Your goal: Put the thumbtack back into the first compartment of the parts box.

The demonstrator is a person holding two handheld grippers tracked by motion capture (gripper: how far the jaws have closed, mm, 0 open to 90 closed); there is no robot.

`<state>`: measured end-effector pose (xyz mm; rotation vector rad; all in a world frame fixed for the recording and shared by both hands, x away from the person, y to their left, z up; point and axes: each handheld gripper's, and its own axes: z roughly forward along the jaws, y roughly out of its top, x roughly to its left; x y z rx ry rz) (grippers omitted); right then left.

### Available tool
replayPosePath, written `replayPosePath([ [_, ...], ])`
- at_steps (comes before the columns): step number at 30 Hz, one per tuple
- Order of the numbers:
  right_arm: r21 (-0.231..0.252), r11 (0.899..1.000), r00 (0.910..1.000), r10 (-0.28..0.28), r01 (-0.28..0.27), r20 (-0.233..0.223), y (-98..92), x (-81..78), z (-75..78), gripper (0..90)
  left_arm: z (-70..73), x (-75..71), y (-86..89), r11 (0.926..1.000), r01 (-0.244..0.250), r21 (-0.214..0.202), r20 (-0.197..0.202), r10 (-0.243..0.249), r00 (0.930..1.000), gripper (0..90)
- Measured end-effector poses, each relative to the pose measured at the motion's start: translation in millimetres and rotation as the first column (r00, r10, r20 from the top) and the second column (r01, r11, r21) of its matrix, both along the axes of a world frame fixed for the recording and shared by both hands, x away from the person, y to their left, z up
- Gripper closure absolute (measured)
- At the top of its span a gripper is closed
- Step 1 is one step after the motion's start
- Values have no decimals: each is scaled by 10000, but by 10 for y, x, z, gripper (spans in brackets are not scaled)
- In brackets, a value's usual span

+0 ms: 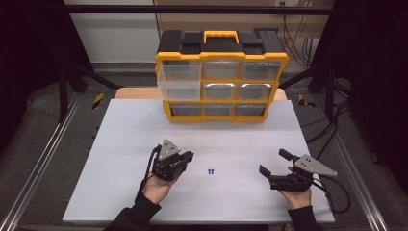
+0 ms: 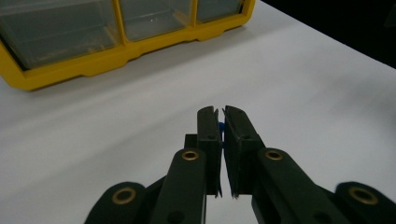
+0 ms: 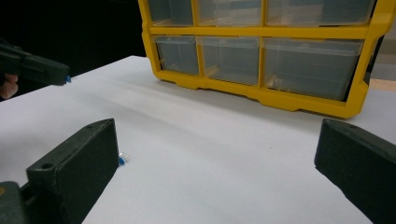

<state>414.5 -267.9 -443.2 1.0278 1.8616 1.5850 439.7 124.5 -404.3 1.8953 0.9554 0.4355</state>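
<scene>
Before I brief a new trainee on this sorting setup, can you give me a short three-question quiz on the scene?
1. True or false: the right gripper is open.
2. What does the left gripper pinch? A) a small blue part B) a screw C) nothing
3. Which drawer of the yellow organizer is pulled out?

Key: 1 true. 2 A. 3 The tall clear drawer at its upper left in the high view.

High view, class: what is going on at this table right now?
A person works with a gripper in each hand on a white table. The left gripper is shut on a small blue part, held off the table. Two more small blue parts lie on the table between the hands. The right gripper is open and holds nothing. Behind stands a yellow drawer organiser, its upper left drawer pulled out.
</scene>
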Motion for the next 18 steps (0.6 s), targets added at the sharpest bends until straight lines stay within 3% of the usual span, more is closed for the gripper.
replayPosePath([
  [14,-40,10000,10000,-9,9,-10,0,2,-2,5,288,6,193,10000,70,-14,511,-69,9987,848],
  [18,-41,10000,10000,15,-15,-10,0,2,-4,5,430,6,258,9999,60,-138,850,-48,9964,847],
])
